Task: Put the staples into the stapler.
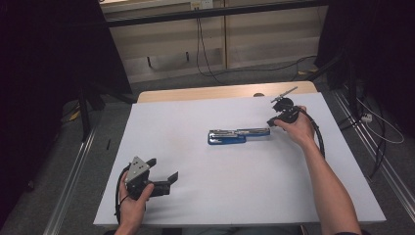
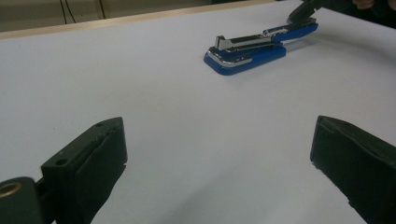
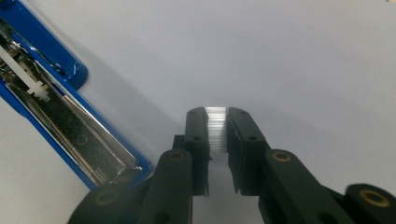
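The right gripper (image 3: pixel 216 116) is clenched on a strip of staples (image 3: pixel 216 128): in the right gripper view the silvery, finely ribbed strip sits pinched between the two black pads, its top edge level with the fingertips. Just beside the jaws in that view, to their left, lies the blue stapler (image 3: pixel 60 112), swung open so that its bare metal channel faces up (the white pusher piece shows near the far end of the channel). The strip is close to the stapler's near end but not touching it.

In the high view the right gripper (image 1: pixel 275 119) is held in the right hand (image 1: pixel 295 126) near the far right part of the white table (image 1: pixel 195 205), its tips right at the right end of the stapler (image 1: pixel 238 135), which lies flat around the middle of the table, lengthwise across it.

The left gripper (image 1: pixel 165 172) rests in the left hand (image 1: pixel 133 198) at the near left edge of the table, well apart from the stapler. Its jaws stand wide and released, with only bare table between them in the left gripper view, where the stapler (image 2: pixel 254 46) lies far off ahead
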Demonstrator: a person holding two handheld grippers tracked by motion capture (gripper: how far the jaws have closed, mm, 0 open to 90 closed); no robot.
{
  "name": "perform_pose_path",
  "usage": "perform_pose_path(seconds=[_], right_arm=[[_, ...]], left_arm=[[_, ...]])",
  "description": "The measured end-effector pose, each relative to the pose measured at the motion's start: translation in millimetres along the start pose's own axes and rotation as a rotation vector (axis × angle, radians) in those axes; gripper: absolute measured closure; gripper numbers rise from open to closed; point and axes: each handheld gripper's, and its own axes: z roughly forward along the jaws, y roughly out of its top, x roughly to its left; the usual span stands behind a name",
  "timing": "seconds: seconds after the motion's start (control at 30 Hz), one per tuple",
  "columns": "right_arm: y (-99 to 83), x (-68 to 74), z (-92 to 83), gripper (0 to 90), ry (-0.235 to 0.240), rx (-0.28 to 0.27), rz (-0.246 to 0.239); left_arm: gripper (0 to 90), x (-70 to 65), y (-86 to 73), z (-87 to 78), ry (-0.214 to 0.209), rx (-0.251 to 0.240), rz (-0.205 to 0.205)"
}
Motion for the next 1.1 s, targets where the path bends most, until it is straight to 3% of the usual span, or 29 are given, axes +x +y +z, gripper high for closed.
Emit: perform_pose_path(seconds=[0.2,0.23,0.27,0.37,0.53,0.77,1.1], right_arm=[[2.7,-0.7,-6.4,79.3,0.0,-0.049,0.012],[3.1,-0.2,-7.9,79.3,-0.007,-0.053,0.004],[3.2,0.3,-10.2,79.4,0.021,-0.08,0.005],[3.9,1.2,-11.8,79.4,0.009,-0.082,0.002],[5.8,3.8,-15.5,79.4,0.033,-0.115,0.005],[9.7,15.5,-18.4,79.4,0.046,-0.139,-0.045],[16.5,33.8,-21.1,79.4,0.112,-0.181,-0.091]], left_arm=[[4.1,3.0,-0.3,0.0,0.014,0.004,0.005],[4.0,3.3,-0.3,0.2,0.013,0.006,0.006],[4.0,2.9,-0.3,0.6,0.011,0.01,0.009],[4.0,0.3,-0.8,1.9,-0.014,0.021,0.016],[4.0,-0.8,-0.1,2.8,-0.015,0.024,0.029],[4.0,1.5,-0.6,0.7,-0.002,0.02,0.023],[3.9,1.8,-0.2,1.3,-0.015,0.021,0.022]])
